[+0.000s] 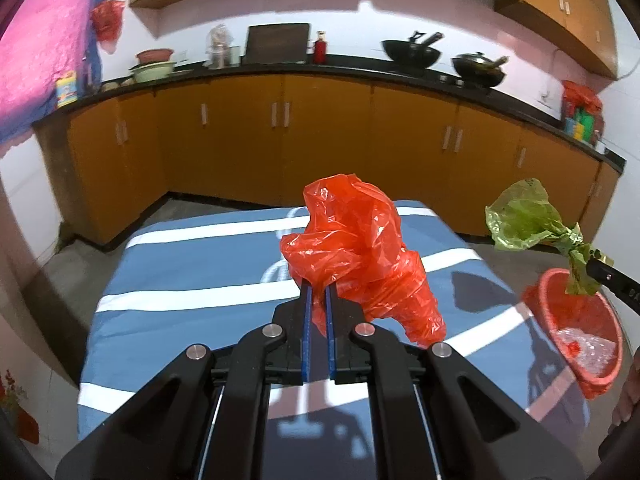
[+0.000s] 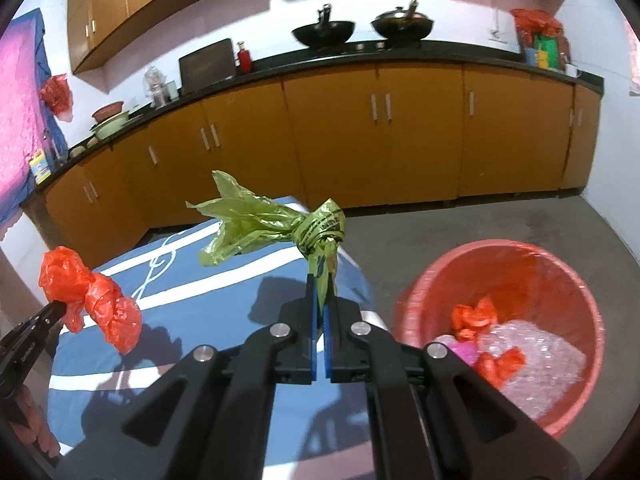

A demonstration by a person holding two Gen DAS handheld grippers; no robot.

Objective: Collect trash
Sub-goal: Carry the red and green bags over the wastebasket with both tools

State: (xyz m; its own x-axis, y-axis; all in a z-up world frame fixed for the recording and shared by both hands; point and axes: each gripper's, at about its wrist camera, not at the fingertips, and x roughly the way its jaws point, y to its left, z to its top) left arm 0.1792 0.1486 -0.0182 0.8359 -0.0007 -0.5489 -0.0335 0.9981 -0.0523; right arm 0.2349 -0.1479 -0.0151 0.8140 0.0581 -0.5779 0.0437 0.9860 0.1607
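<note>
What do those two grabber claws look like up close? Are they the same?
They look the same. The left gripper and right gripper are each matte black, with two angled black arms joined by round silver pins. Each has two flat fingers lined with blue ridged pads. From the side, a small pale marking shows on the black body, too blurred to read. No cables or sleeves show.

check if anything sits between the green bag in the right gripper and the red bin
Nothing visible does. The knotted green plastic bag, pinched in the right gripper, hangs above the blue striped table; the round red plastic bin sits open just right of it.
</note>
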